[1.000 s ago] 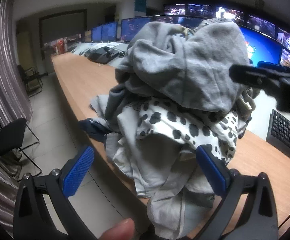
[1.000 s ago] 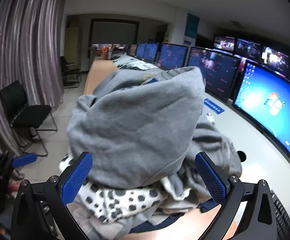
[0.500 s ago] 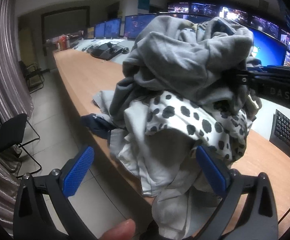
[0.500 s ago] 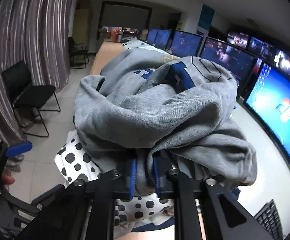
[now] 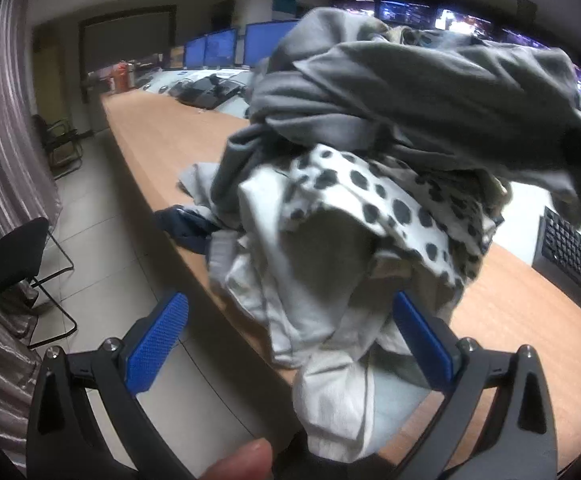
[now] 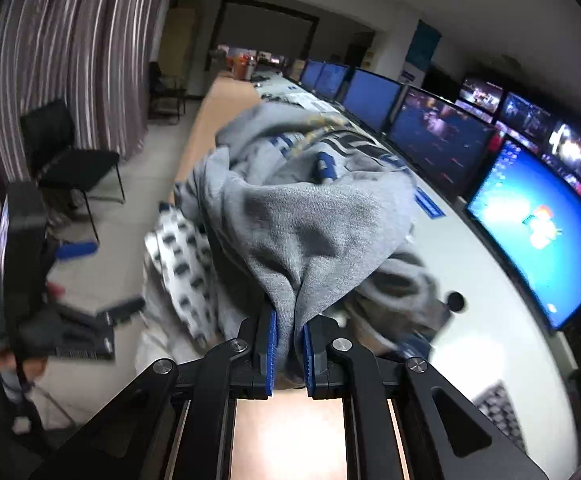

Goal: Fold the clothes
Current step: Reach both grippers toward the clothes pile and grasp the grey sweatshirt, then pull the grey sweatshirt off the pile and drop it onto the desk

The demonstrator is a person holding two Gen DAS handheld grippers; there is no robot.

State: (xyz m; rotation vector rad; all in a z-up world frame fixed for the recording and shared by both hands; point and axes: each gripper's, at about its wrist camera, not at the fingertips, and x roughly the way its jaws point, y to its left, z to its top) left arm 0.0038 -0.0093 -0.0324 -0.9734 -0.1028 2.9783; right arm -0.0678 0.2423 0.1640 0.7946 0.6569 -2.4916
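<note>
While the right gripper (image 6: 289, 354) pinches the grey sweatshirt (image 6: 310, 216), the left gripper (image 5: 290, 338) gapes. Spotted cloth (image 5: 374, 204) lies beneath on a wooden desk (image 5: 154, 136) beside monitors (image 6: 530, 228).

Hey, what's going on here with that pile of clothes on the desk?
A person is sorting a heap of laundry on a long wooden desk, with a claw tool in each hand. The right claw is shut on a fold of the grey sweatshirt on top of the pile. The left claw is open and holds nothing, near the pale garment hanging over the desk edge. Nothing is folded yet.
</note>
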